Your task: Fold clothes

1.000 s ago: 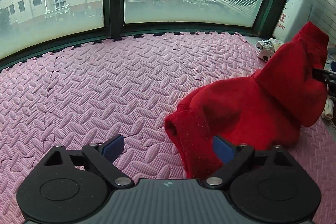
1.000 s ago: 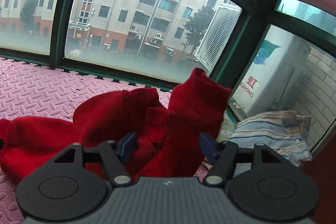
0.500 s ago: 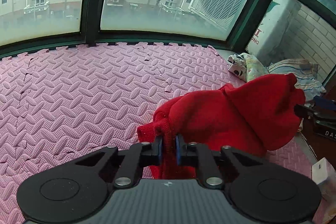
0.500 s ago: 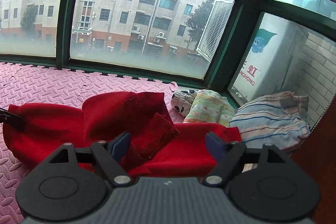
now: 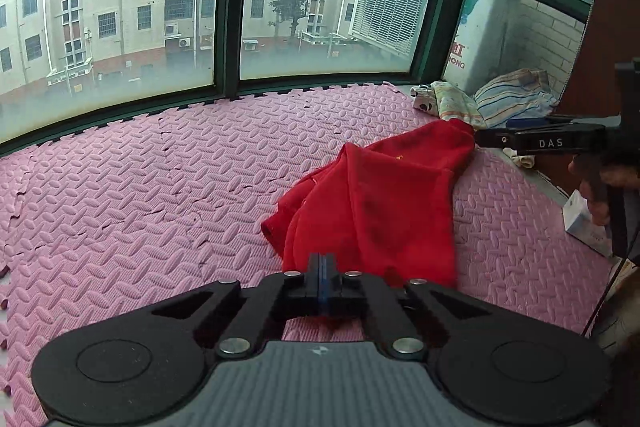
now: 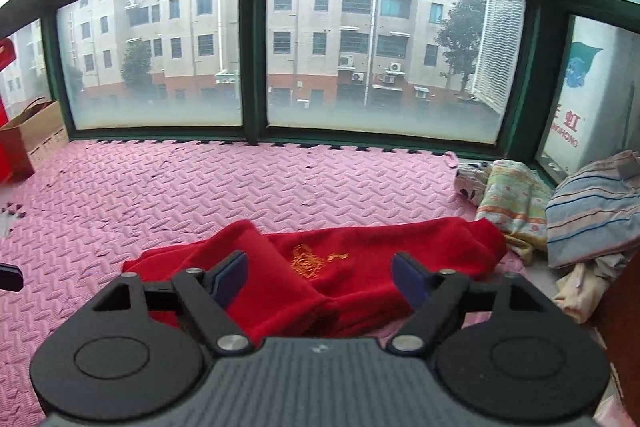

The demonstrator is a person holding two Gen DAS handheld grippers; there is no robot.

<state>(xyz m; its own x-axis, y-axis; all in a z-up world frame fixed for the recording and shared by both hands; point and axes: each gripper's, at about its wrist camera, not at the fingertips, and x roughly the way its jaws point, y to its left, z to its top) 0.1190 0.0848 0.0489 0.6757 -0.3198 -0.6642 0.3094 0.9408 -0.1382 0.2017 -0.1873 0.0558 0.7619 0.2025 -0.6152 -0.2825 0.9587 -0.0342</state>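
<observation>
A red garment (image 5: 384,195) with gold embroidery (image 6: 316,261) lies crumpled on the pink foam mat (image 5: 160,187). My left gripper (image 5: 323,277) is at the garment's near edge, pads pressed together with red cloth running in under them. My right gripper (image 6: 320,275) hovers open just above the garment, with nothing pinched between its blue pads (image 6: 230,275). In the left wrist view the right gripper (image 5: 478,138) reaches in from the right, its tip at the garment's far corner, with a person's hand (image 5: 600,183) on its handle.
A pile of other clothes, a striped one (image 6: 592,211) and a patterned one (image 6: 508,199), lies in the right corner by the window. A brown paper bag (image 6: 28,135) stands at the far left. A small white box (image 5: 584,227) sits off the mat's right edge.
My left gripper has shut on the garment's near edge and drawn back. The right side of the garment, held high before, now lies low and spread on the mat; the right gripper has opened wider.
</observation>
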